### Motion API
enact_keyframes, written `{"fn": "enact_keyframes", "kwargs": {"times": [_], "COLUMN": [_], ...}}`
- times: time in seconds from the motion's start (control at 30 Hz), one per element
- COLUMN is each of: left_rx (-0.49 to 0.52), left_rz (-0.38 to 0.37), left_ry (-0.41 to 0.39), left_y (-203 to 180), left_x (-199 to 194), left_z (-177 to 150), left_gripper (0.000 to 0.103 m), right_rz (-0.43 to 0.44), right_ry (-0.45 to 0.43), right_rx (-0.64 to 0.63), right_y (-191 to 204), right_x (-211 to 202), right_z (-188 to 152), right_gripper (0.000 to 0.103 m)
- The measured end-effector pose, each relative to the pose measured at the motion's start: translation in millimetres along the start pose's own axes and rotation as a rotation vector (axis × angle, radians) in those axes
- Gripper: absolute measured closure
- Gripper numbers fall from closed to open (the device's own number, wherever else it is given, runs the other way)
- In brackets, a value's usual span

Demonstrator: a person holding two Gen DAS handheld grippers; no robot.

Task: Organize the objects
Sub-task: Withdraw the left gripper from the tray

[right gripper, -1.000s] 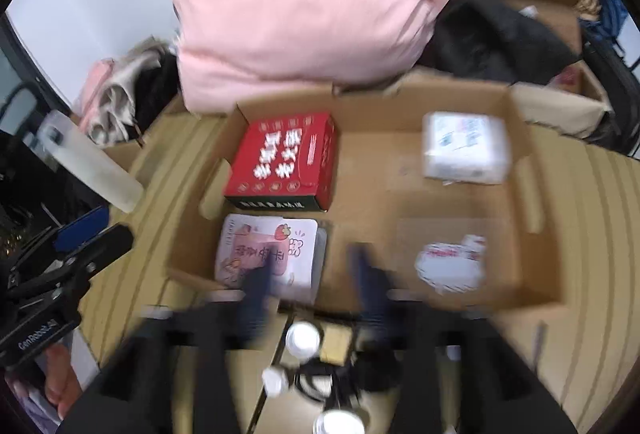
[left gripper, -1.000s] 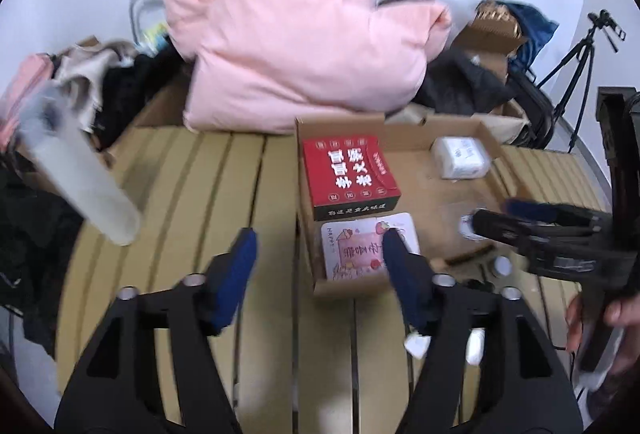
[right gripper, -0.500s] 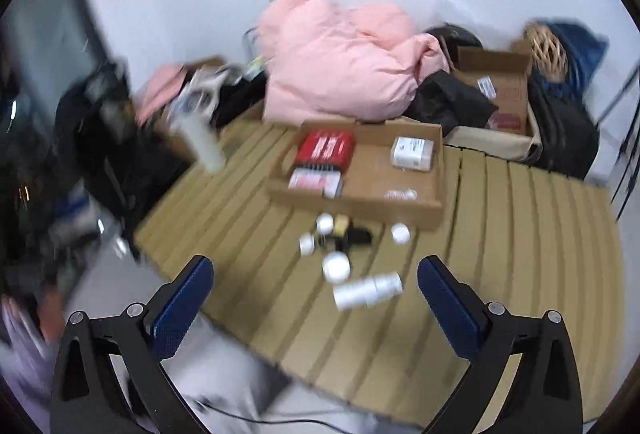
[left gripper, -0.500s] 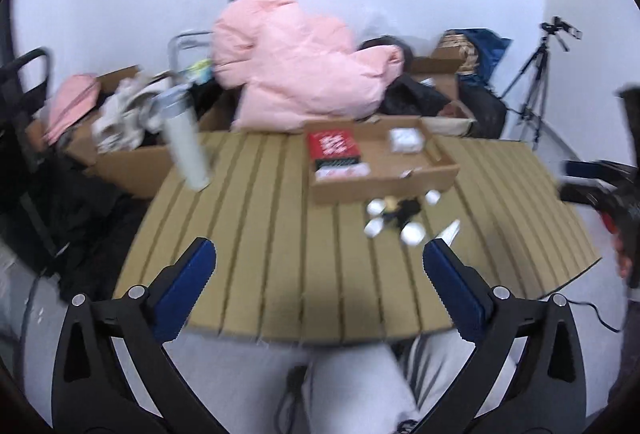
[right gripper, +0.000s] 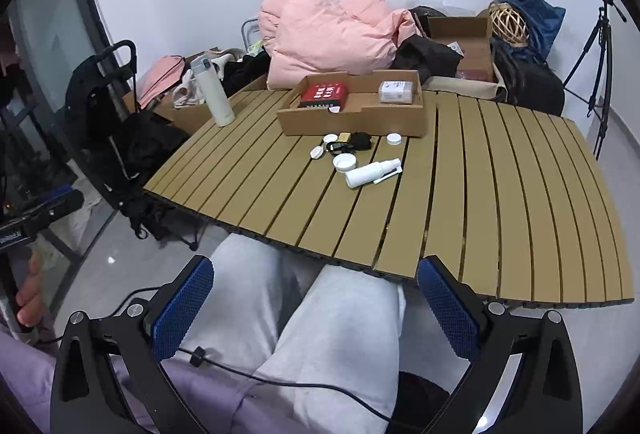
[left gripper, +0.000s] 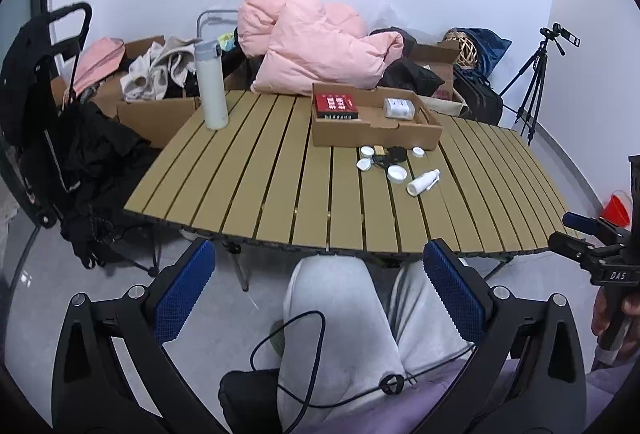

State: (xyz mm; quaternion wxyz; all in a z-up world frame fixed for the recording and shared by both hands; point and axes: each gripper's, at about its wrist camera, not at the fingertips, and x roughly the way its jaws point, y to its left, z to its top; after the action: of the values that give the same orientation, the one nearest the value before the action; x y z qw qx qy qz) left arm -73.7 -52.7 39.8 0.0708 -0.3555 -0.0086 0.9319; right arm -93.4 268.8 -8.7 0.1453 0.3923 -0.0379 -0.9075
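A shallow cardboard tray point(left gripper: 374, 138) point(right gripper: 352, 122) sits on the slatted table point(left gripper: 280, 190) point(right gripper: 500, 194), holding a red box point(left gripper: 335, 103) point(right gripper: 323, 92) and a white packet point(left gripper: 398, 107) point(right gripper: 396, 91). In front of it lie several white caps point(right gripper: 345, 162), a small black item point(right gripper: 360, 140) and a white spray bottle point(left gripper: 423, 182) point(right gripper: 372, 172) on its side. My left gripper point(left gripper: 320, 288) and right gripper point(right gripper: 316, 298) are both open and hold nothing, drawn back off the table above a person's grey-trousered knees point(left gripper: 340, 314) point(right gripper: 332, 314).
A white flask point(left gripper: 212, 86) point(right gripper: 212, 92) stands at the table's left back corner. A pink padded jacket point(left gripper: 316, 42) point(right gripper: 332, 34), boxes and dark bags crowd the far edge. A black cart point(left gripper: 44, 106) stands left, a tripod point(left gripper: 532, 90) right. A cable point(right gripper: 280, 378) crosses the lap.
Both grippers have pulled far back from the tray and risen a little, and their jaws have spread to full width. The objects on the table lie where they were.
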Motion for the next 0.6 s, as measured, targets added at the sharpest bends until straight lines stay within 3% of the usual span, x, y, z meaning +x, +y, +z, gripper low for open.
{"fn": "enact_keyframes", "kwargs": {"times": [0.1, 0.17, 0.27, 0.33, 0.37, 0.4, 0.6], "left_rx": [0.011, 0.022, 0.043, 0.060, 0.068, 0.074, 0.110], "left_rz": [-0.014, -0.022, -0.033, -0.059, -0.077, -0.086, -0.125], "left_ry": [0.014, 0.034, 0.048, 0.063, 0.077, 0.092, 0.123], "left_y": [-6, -11, -19, -25, -29, -33, -58], "left_x": [8, 18, 39, 55, 68, 80, 171], "left_z": [-1, -2, -5, -5, -3, -1, 24], "left_gripper": [0.000, 0.000, 0.000, 0.000, 0.000, 0.000, 0.000], "right_rz": [-0.016, 0.020, 0.025, -0.002, -0.017, -0.027, 0.047], "right_ry": [-0.011, 0.000, 0.013, 0.011, 0.018, 0.030, 0.077], "right_rx": [-0.002, -0.011, -0.011, 0.000, 0.003, 0.010, 0.130], "right_y": [4, 5, 2, -5, -7, -12, -49], "right_x": [5, 10, 22, 34, 40, 48, 112], "right_z": [-2, -5, -9, -10, -10, -8, 20], "right_gripper": [0.002, 0.013, 0.039, 0.070, 0.076, 0.080, 0.077]}}
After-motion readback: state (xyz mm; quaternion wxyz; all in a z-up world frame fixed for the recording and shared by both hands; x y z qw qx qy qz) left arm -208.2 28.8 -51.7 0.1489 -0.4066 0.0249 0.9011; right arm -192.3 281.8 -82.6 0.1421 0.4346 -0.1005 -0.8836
